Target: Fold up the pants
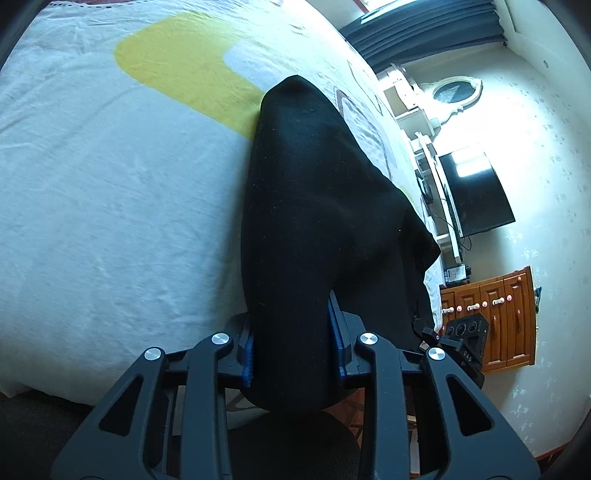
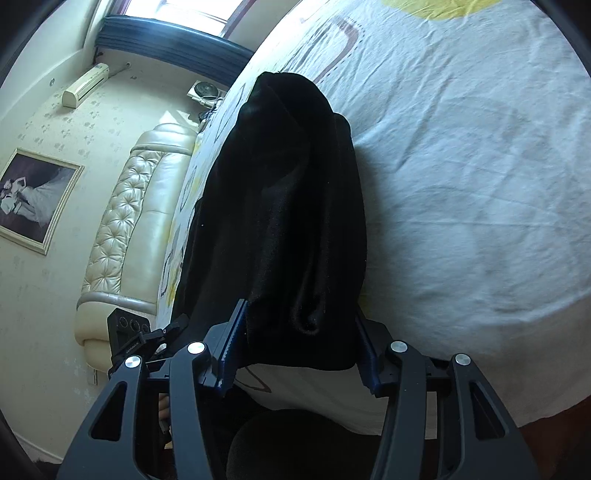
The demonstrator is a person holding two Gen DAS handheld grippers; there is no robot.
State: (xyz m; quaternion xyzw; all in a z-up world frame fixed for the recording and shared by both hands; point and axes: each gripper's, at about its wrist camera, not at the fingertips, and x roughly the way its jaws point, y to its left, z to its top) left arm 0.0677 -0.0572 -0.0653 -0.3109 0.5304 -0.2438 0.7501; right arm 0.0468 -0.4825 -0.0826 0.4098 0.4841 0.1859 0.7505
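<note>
Pants [image 1: 314,206], black, lie on the bed sheet [image 1: 110,192] near its front edge, bunched into a long dark mass. No container in either view; the bed alone bears the cloth.

Left gripper [image 1: 293,354]: blue pads [image 1: 248,354] press both sides of a thick fold of the pants. Clamped on cloth. Fabric runs from the jaws away up the frame, narrowing to a rounded end against the yellow patch [image 1: 184,70] of the sheet.

Right gripper [image 2: 299,350]: jaws stand wider, a deep bundle of the pants [image 2: 280,221] filling the space between the blue fingers [image 2: 232,343]. Cloth touches the left-hand finger; contact at the other side is hidden by the drape, so a firm grasp cannot be told.

Long axis in both views: from the grippers outward across the bed, far end tapered.

Left view only: wall television [image 1: 476,192], white shelving [image 1: 424,122], oval mirror [image 1: 450,92], wooden cabinet [image 1: 491,317], and the right gripper's body [image 1: 465,339] just beside the hanging cloth.

Right view only: tufted cream headboard [image 2: 125,229], framed picture [image 2: 33,199], air conditioner [image 2: 85,85], and the left gripper's body [image 2: 129,332] low at left.

Dark curtains [image 1: 424,33] at the window show in both.
</note>
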